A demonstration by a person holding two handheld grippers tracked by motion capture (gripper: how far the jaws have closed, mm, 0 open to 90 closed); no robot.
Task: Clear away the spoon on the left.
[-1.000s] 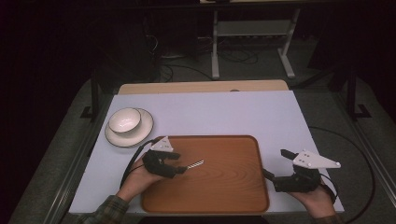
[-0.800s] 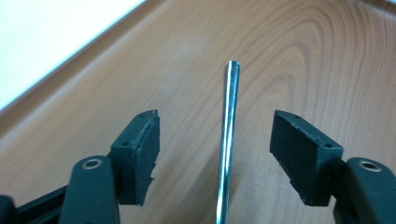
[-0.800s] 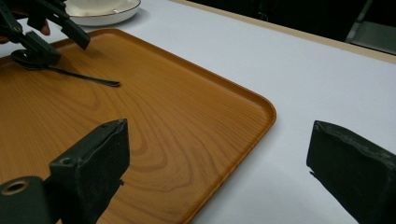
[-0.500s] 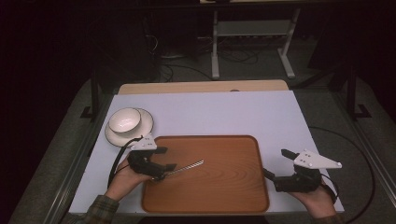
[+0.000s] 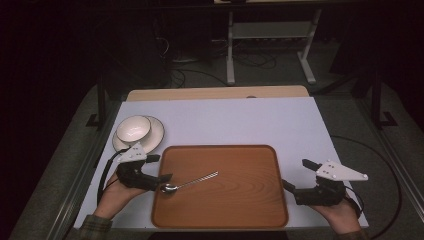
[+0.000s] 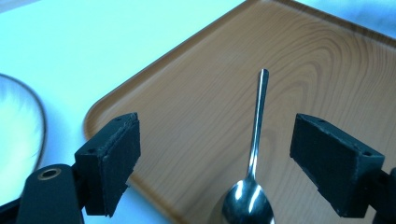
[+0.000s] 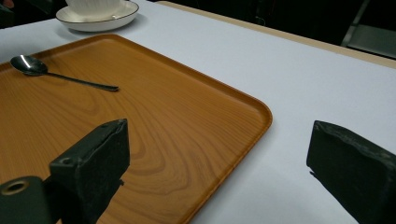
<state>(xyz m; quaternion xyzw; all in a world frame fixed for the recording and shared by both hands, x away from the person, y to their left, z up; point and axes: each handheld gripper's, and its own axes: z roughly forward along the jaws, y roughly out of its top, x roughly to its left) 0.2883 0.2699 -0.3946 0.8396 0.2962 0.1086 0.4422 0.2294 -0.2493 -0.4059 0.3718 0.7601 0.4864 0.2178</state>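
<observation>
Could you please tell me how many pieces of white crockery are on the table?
2: a bowl sitting on a plate, both at the table's left side, just beyond the wooden tray's far-left corner. Nothing seems to hide any others.

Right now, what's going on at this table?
A person works with a gripper in each hand. The left gripper, at the left edge of the wooden tray, has just been opening; the spoon lies free on the tray, untouched between its jaws. The right gripper hangs open at the tray's right edge. A bowl sits on a plate nearby.
</observation>
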